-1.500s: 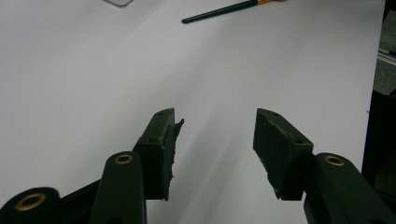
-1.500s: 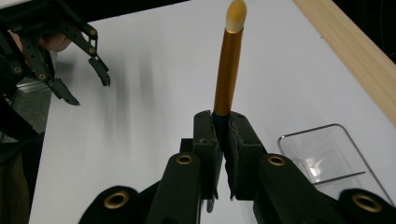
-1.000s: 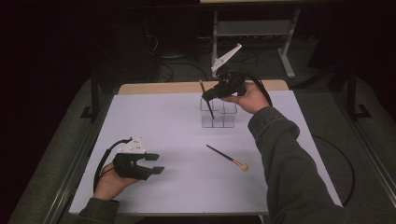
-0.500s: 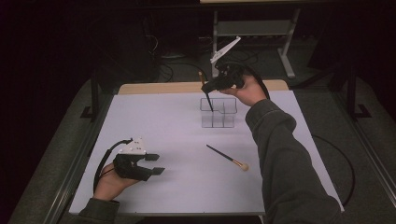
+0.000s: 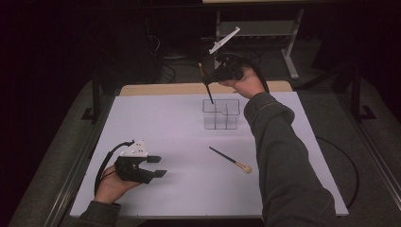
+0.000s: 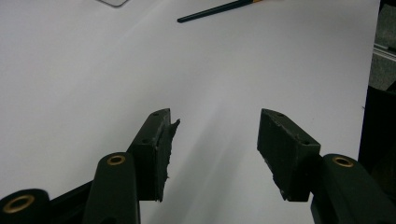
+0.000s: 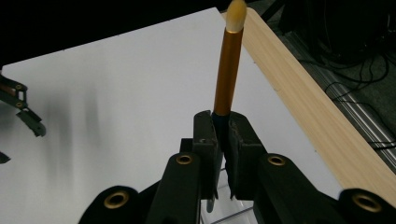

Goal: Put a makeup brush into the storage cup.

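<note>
We grip the makeup brush (image 7: 228, 70) upright in the right gripper (image 7: 223, 135), fingers clamped on its handle, tip entering the clear organizer (image 5: 221, 114) at 12 o'clock. Left gripper (image 5: 156, 166) rests, fingers apart and empty, at 7 o'clock. Second brush (image 5: 230, 160) awaits on the bench (image 5: 165, 123).

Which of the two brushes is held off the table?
The brush clamped in the right gripper above the clear organizer; the other brush lies flat.

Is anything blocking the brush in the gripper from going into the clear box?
Nothing visible does. The right gripper holds the brush with its dark tip over a back compartment of the box, which looks empty.
</note>
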A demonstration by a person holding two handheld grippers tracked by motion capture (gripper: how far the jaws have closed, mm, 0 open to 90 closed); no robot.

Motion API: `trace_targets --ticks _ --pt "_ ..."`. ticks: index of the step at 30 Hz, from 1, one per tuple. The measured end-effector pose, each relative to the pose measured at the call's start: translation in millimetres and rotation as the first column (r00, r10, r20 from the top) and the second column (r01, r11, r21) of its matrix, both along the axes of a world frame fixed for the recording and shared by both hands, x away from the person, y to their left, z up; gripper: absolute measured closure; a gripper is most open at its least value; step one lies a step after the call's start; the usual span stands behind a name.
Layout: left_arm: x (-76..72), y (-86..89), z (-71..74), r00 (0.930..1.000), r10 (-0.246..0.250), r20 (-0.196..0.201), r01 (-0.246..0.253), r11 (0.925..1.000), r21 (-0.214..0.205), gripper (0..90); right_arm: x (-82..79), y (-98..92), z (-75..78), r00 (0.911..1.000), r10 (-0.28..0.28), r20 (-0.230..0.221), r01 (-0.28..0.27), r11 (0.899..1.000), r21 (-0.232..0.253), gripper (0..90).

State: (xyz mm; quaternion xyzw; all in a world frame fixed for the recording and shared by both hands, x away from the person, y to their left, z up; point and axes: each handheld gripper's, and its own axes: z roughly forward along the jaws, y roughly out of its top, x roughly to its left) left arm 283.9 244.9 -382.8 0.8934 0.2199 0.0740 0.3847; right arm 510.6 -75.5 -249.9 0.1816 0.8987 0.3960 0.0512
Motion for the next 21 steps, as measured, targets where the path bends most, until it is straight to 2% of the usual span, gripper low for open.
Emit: trace_targets --ticks 5,12,21 --pt "0.1 0.9 0.1 1.0 -0.003 -0.002 0.003 1.0 0.004 44.3 5.1 2.9 -7.0 0.9996 -0.02 -0.02 0.02 1.0 -0.008 82.4" --pt "-0.3 1.5 0.4 1.0 -0.002 0.0 0.002 1.0 -0.004 44.1 8.5 9.9 -14.9 0.9991 -0.034 -0.026 0.033 0.999 -0.026 82.4" --pt "-1.3 1.8 0.6 1.0 -0.003 -0.007 0.002 0.9999 -0.01 44.2 10.8 11.3 -26.0 0.9981 -0.047 -0.04 0.046 0.999 -0.019 82.3"
